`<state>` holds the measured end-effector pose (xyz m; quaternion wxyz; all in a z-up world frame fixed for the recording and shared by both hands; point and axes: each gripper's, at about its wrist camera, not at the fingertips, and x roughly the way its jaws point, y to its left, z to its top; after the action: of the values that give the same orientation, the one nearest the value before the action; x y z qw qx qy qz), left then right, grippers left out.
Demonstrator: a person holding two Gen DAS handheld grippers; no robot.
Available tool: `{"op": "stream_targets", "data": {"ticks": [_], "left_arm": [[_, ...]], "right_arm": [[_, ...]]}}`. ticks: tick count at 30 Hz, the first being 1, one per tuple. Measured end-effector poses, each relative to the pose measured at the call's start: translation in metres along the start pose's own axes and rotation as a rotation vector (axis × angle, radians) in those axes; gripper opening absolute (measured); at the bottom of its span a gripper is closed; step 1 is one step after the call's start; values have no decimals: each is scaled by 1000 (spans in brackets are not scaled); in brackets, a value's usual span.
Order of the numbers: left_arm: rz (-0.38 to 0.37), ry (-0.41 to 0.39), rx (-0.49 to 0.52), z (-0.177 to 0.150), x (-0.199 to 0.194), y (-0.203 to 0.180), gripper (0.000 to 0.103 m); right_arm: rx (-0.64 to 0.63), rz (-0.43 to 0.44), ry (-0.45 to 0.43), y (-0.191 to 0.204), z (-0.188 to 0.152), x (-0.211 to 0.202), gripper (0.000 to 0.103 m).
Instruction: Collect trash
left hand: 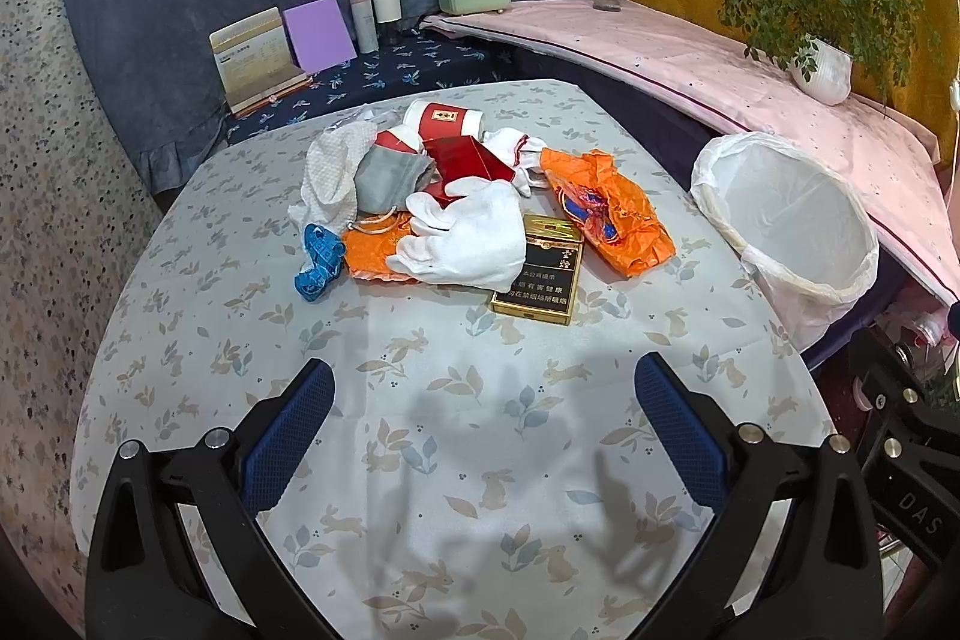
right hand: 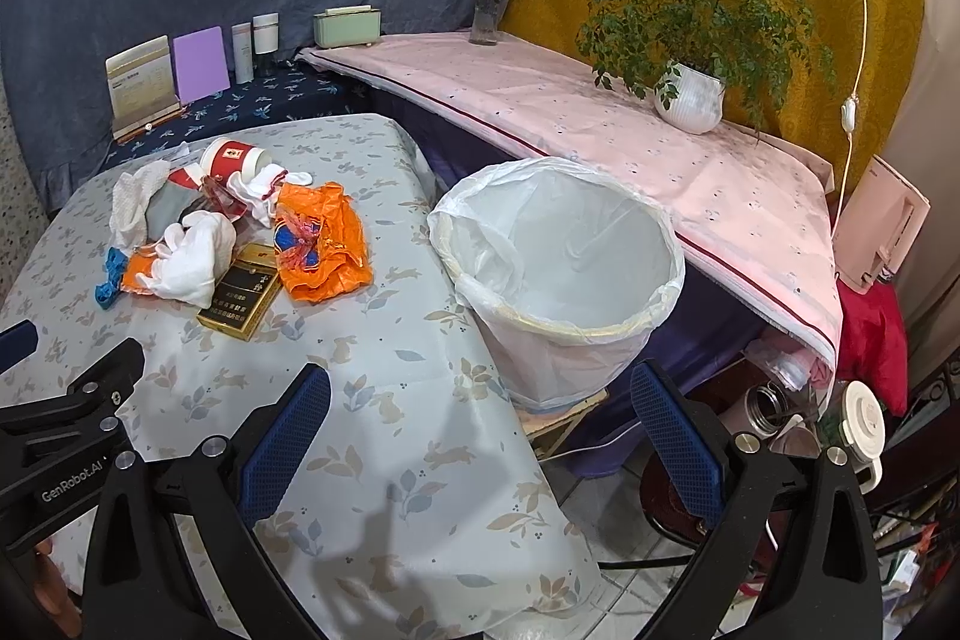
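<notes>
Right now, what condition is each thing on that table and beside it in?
Left hand-held gripper: open, holding nothing.
Right hand-held gripper: open, holding nothing.
Trash bin: upright, lined with a white bag, looks empty.
Paper cup: lying on its side.
Black and gold box: lying flat, closed.
Orange wrapper: crumpled.
White glove: limp, on the pile.
Potted plant: upright.

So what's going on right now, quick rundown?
Both tongs, left and right, open, empty. Trash pile untouched on the table. Lined bin empty beside it. Nothing in the way.
</notes>
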<state>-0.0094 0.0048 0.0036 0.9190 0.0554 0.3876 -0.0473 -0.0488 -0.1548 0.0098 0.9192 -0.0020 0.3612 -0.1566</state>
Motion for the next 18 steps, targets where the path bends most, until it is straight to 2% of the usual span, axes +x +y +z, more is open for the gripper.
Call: {"op": "stream_targets", "data": {"ticks": [18], "left_arm": [[-4,-6,1,2,-1,-1,96]], "right_arm": [[16,-22,-13,-3,2,1,96]]}}
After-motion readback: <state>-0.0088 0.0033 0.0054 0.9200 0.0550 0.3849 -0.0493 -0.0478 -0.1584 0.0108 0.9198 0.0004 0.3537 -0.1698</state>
